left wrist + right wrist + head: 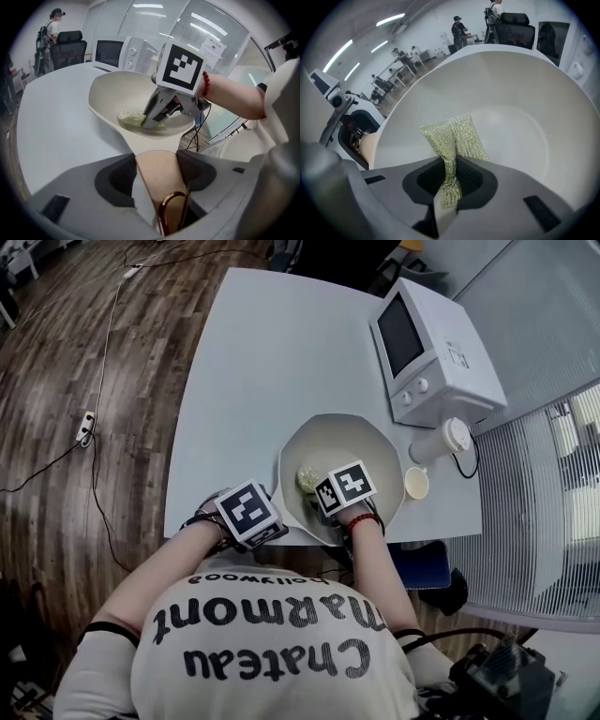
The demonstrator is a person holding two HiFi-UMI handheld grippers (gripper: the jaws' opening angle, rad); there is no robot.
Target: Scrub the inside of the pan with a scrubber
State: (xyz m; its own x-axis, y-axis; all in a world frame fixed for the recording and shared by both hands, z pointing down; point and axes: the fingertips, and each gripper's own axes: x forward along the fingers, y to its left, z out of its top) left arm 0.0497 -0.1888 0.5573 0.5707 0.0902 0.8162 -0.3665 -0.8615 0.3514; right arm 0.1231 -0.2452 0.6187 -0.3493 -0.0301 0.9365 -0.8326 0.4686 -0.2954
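A white pan [349, 440] sits at the table's near edge, its wooden handle [157, 171] pointing toward me. My left gripper [159, 180] is shut on that handle, a jaw on each side, just above its copper hanging loop; in the head view it [272, 524] is left of the pan. My right gripper [449, 176] is shut on a yellow-green mesh scrubber [454, 138], which fans out onto the pan's inner wall [520, 117]. Seen from the head view, the right gripper [323, 487] points steeply down inside the pan, with the scrubber [307, 478] at its tip.
A white microwave [436, 348] stands at the table's far right. A white bottle [441, 440] lies beside the pan, and a small cup [416, 483] sits near the right edge. The grey table [253, 362] stretches away behind the pan. A black chair [68, 49] stands beyond it.
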